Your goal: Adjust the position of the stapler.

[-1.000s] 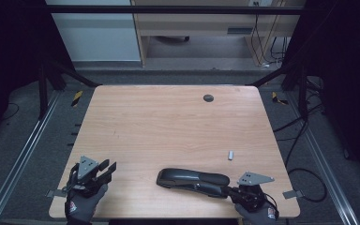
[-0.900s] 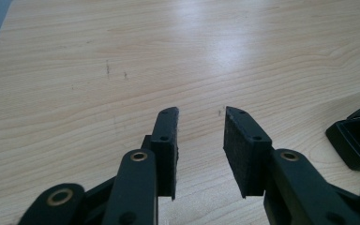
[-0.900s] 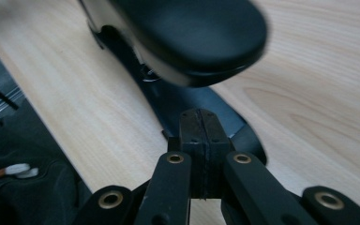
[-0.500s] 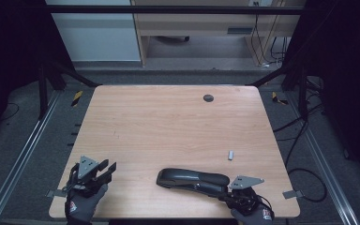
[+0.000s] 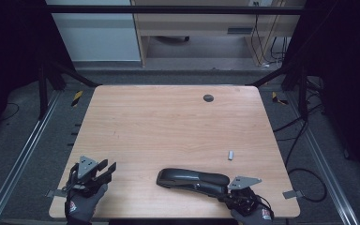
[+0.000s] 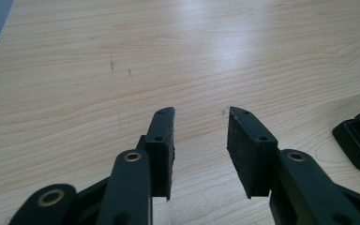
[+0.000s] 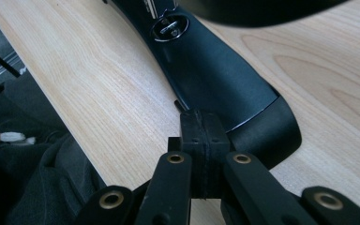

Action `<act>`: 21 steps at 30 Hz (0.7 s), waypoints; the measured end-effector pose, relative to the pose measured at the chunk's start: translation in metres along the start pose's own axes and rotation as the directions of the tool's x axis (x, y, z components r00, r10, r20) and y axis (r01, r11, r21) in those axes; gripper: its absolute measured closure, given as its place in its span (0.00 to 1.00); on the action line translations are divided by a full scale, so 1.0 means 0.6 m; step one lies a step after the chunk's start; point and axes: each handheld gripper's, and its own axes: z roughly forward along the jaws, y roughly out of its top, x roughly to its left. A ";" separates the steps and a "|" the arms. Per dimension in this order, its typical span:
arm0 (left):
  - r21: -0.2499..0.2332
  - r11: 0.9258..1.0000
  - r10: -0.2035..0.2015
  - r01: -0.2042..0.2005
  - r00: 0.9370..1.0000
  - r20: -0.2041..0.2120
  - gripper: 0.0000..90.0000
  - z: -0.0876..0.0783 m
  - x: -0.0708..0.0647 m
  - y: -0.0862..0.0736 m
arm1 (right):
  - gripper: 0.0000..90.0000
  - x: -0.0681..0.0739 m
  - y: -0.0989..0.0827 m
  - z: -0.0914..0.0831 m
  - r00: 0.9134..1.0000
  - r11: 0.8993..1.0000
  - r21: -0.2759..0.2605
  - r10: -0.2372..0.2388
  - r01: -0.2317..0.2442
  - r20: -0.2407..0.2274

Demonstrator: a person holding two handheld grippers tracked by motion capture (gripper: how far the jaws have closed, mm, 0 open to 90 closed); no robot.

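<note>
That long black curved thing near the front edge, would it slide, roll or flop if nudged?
The long black object looks like rigid moulded plastic, so probably stiff, not floppy. It lies flat on the table, so it would likely slide, not roll. Its glossy surface may be slippery.

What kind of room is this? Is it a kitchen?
Not a kitchen; probably a lab or workshop for recording. A wooden table sits inside a dark metal frame, cables trail on the floor, and a person holds two grippers, left gripper and right gripper.

Desk (image 5: 168, 122): pale wood-grain surface, smooth, slight sheen. Long black object (image 5: 192, 178) at near right: smooth, semi-gloss plastic. Left hand-held gripper (image 6: 200, 140): matt black, rough-textured pads (image 6: 243, 150).
</note>
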 end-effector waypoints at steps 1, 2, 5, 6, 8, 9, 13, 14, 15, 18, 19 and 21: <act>0.000 1.000 0.001 -0.001 1.000 0.000 0.68 0.000 0.000 0.000 | 1.00 0.001 0.000 0.001 1.000 1.000 0.007 -0.009 0.009 0.002; 0.001 1.000 0.001 -0.001 1.000 0.000 0.68 0.000 0.000 0.000 | 1.00 0.001 0.000 0.002 1.000 1.000 0.010 -0.009 0.009 -0.001; 0.004 1.000 0.005 -0.005 1.000 -0.001 0.68 0.000 0.000 0.000 | 1.00 -0.001 0.001 0.001 1.000 1.000 0.005 -0.006 0.006 0.009; 0.004 1.000 0.006 -0.006 1.000 -0.001 0.68 0.000 0.000 0.000 | 1.00 -0.002 0.000 0.002 0.999 1.000 -0.001 -0.018 0.018 0.027; 0.004 1.000 0.007 -0.007 1.000 -0.001 0.68 0.000 0.000 0.000 | 1.00 -0.003 0.001 0.001 0.999 1.000 -0.003 -0.004 0.004 0.032; 0.004 1.000 0.005 -0.005 1.000 0.001 0.68 0.001 0.000 0.000 | 1.00 -0.004 0.001 0.001 0.999 1.000 -0.003 -0.003 0.003 0.036; 0.008 1.000 0.007 -0.007 1.000 0.003 0.67 0.002 -0.001 0.000 | 1.00 -0.008 0.003 0.003 0.999 1.000 -0.011 0.004 -0.003 0.041; 0.007 1.000 0.005 -0.005 1.000 0.003 0.67 0.003 -0.001 0.000 | 1.00 -0.010 0.004 0.003 0.999 1.000 -0.011 0.006 -0.005 0.044; 0.008 1.000 0.007 -0.007 1.000 0.002 0.67 0.003 -0.001 0.000 | 1.00 -0.010 0.004 0.003 0.999 1.000 -0.011 0.014 -0.013 0.050; 0.010 1.000 0.010 -0.010 1.000 0.003 0.67 0.004 -0.001 0.000 | 1.00 -0.015 0.007 0.005 0.998 1.000 -0.022 0.013 -0.011 0.054; 0.010 1.000 0.011 -0.011 1.000 0.002 0.67 0.004 -0.001 -0.001 | 1.00 -0.017 0.007 0.005 0.998 1.000 -0.027 0.012 -0.010 0.059; 0.012 1.000 0.010 -0.010 1.000 0.005 0.66 0.004 -0.002 -0.001 | 1.00 -0.020 0.009 0.005 0.998 0.999 -0.026 0.023 -0.021 0.060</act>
